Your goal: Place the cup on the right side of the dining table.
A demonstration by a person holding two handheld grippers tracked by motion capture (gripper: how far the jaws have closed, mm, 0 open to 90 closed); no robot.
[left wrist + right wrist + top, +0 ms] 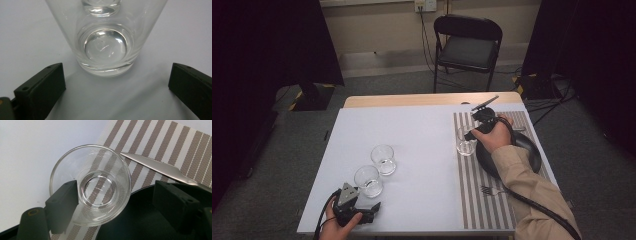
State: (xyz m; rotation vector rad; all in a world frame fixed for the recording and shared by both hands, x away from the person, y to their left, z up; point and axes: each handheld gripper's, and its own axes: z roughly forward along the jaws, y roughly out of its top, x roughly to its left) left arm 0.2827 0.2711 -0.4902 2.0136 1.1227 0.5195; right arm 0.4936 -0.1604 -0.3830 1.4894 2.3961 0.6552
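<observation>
Right gripper jaws stand wide around the glass, left gripper spread before another glass

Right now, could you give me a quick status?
Both grippers open. Right gripper straddles glass on striped mat; left gripper faces nearest glass. Knife close.

Clear glass, black plate, striped mat on a pale bench

The bench is covered in pale lilac-white, with a light wood edge at 12 o'clock. The placemat carries brown-grey and white stripes; on it lie a black plate, a silver knife and a colourless glass. Two more clear glasses stand at 7 o'clock. Both grippers have black jaws. The person's sleeve is tan.
</observation>
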